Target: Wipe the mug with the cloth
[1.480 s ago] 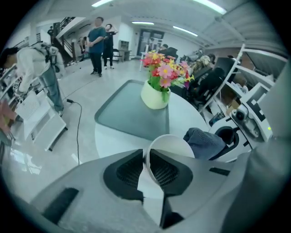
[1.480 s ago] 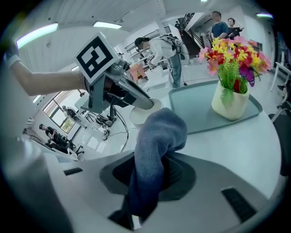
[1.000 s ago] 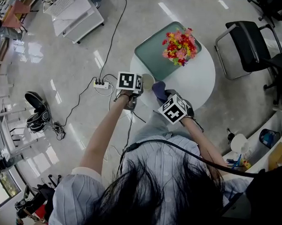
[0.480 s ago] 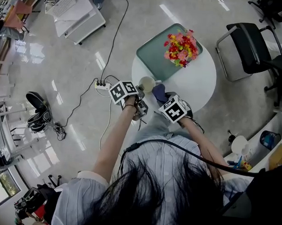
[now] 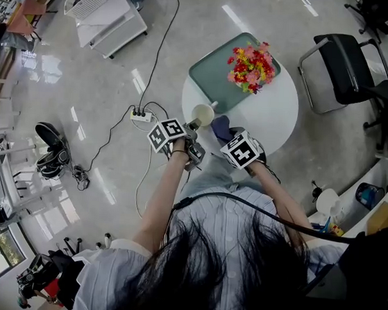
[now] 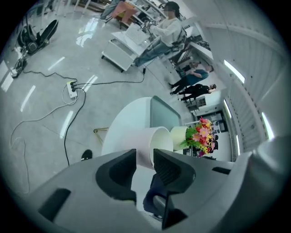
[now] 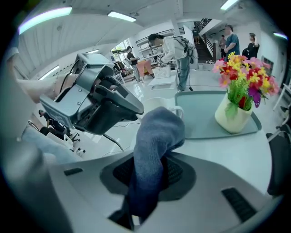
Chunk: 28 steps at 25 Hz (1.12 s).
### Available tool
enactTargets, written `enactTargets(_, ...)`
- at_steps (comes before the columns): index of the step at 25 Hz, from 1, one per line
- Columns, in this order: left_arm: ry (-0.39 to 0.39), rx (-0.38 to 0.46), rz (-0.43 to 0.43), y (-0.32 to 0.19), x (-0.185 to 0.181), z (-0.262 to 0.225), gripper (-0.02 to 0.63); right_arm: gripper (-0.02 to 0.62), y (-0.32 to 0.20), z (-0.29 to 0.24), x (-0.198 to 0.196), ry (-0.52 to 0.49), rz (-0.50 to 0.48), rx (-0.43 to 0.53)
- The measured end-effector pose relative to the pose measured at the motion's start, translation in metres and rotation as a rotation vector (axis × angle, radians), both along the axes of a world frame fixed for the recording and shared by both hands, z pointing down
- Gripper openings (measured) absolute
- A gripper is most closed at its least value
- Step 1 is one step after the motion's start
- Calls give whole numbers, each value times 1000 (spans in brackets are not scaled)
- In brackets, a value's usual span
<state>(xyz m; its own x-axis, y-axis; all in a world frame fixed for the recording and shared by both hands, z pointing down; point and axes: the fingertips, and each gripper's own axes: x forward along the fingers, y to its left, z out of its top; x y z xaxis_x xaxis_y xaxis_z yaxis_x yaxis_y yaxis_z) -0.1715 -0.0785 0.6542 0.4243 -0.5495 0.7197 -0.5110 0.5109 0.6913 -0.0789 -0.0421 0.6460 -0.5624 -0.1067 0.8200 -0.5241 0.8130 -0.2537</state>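
A flower pot [image 5: 251, 65] stands on a green tray [image 5: 212, 75].

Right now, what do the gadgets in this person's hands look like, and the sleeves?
Both the left gripper and right gripper are light grey shells with dark ribbed jaw pads, each carrying a white cube with black square markers. A black cable crosses the pale blue striped, short-sleeved shirt. The left jaws have just been opening; the mug shows in their gap, ungripped.
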Motion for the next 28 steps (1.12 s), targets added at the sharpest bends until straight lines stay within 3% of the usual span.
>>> enactTargets(7,-165,101,21,11,-19,-26,107,101,-9,-14,17,-50,81,-28)
enactTargets(13,-326,209,110,18,-13,-56,106,101,-19,-45,35,-108,88,-8)
enactTargets(20,-513,385,130,19,12,-106,86,101,-14,-76,62,-141,28,13)
enactTargets(28,-618,462,132,44,48,-141,51,101,2,-101,88,-186,-57,20)
